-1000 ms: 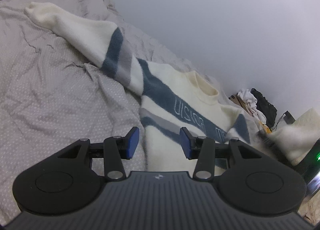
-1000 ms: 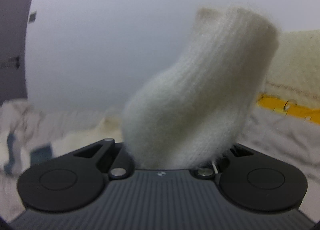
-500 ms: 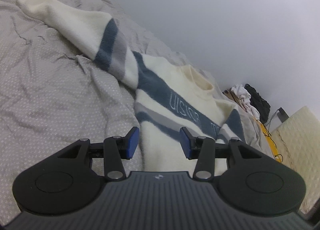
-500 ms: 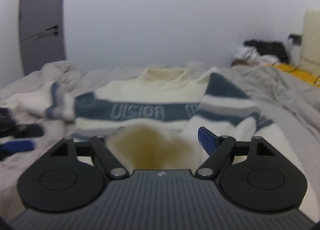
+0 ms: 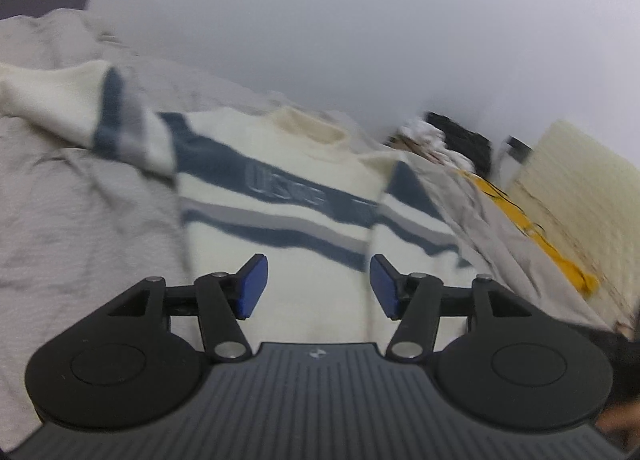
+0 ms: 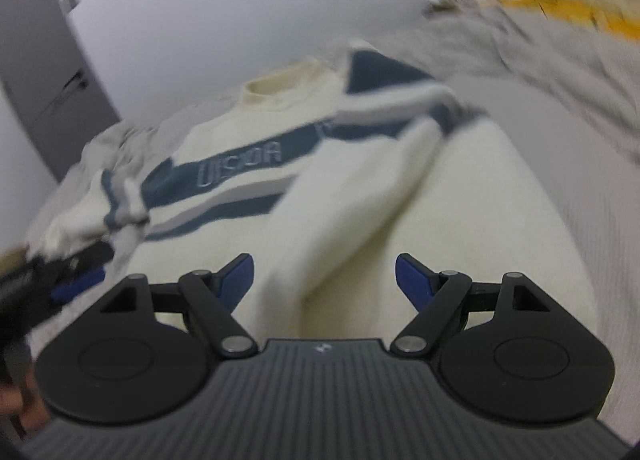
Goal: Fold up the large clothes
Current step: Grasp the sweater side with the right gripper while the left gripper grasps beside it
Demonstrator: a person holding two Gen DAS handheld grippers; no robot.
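Fluffy knit sweater (image 5: 304, 188) looks soft, floppy; grab the sleeve at ten o'clock. Left gripper (image 5: 316, 288) jaws opening, right gripper (image 6: 324, 280) jaws apart, both empty.

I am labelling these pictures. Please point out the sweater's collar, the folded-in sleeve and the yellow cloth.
collar (image 6: 280, 86): right wrist view, on the cream neck rim.
folded-in sleeve (image 6: 384, 180): right wrist view, on its cream middle part.
yellow cloth (image 5: 560, 256): left wrist view, on its lower end.

Sweater (image 5: 280, 180) on bed (image 5: 60, 220), one sleeve (image 6: 380, 196) across its front.
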